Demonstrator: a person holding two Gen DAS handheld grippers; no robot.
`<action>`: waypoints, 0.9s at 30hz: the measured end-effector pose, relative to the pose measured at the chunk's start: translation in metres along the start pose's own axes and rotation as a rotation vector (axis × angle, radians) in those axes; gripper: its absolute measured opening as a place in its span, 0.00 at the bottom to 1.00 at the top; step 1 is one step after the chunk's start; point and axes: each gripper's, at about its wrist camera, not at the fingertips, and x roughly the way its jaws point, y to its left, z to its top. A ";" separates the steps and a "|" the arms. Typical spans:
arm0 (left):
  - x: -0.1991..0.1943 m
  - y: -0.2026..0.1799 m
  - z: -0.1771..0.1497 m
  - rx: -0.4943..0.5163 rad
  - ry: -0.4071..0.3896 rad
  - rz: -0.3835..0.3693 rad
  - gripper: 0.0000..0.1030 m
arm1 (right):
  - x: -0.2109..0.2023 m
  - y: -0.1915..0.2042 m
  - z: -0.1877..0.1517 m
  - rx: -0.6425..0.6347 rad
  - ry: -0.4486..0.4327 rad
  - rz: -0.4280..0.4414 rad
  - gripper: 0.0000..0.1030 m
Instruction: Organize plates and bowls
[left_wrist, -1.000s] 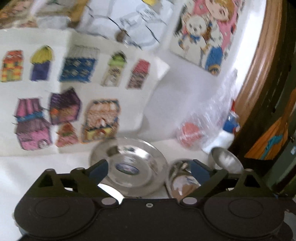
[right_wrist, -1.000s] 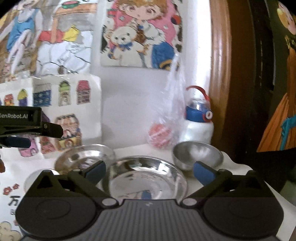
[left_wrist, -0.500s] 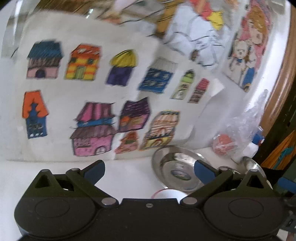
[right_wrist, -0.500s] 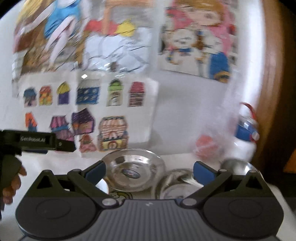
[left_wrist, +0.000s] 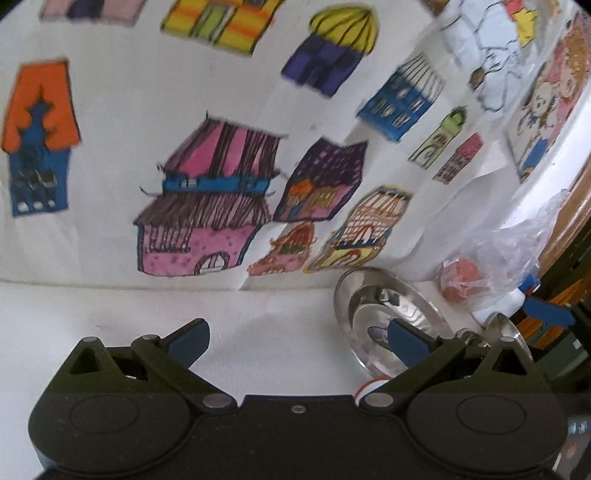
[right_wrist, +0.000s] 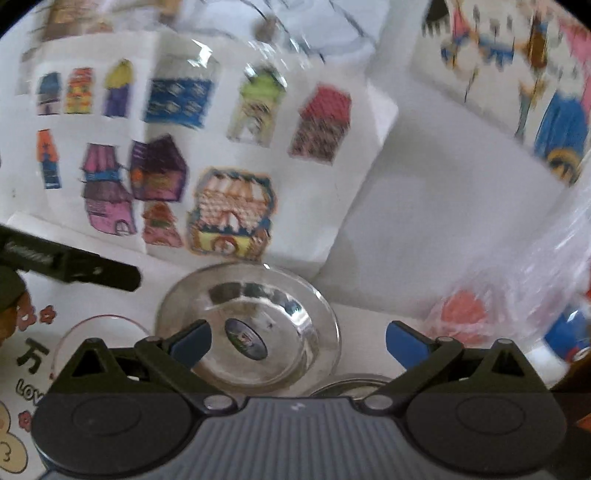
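A shiny steel plate (right_wrist: 280, 295) with a dark sticker in its middle lies on the white table below the house drawings. My right gripper (right_wrist: 298, 343) hangs open just over its near side, nothing between the fingers. Under the gripper body the rim of a second steel bowl (right_wrist: 351, 382) peeks out. A white dish with a thin red rim (right_wrist: 99, 328) lies to the left. My left gripper (left_wrist: 297, 339) is open over bare table, with the steel plate (left_wrist: 369, 295) by its right finger and a steel bowl (left_wrist: 508, 326) further right.
A paper sheet of coloured house drawings (left_wrist: 221, 177) leans on the wall close behind. A clear plastic bag holding a red ball (right_wrist: 461, 314) and a blue-and-white bottle (right_wrist: 569, 332) stand at the right. The left gripper's black finger (right_wrist: 81, 267) and a hand reach in from the left.
Both grippers have swung left. The right one went from above the large steel bowl to above the stickered plate; the left one left the plate for bare table nearer the drawings. Both stayed open.
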 end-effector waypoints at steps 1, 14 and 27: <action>0.004 0.001 0.000 -0.004 0.011 -0.005 0.99 | 0.008 -0.005 0.001 0.015 0.018 0.008 1.00; 0.030 -0.005 0.000 0.020 0.060 -0.160 0.90 | 0.069 -0.029 -0.013 0.108 0.135 0.099 0.88; 0.047 -0.001 -0.001 -0.020 0.161 -0.256 0.40 | 0.077 -0.028 -0.019 0.174 0.093 0.137 0.65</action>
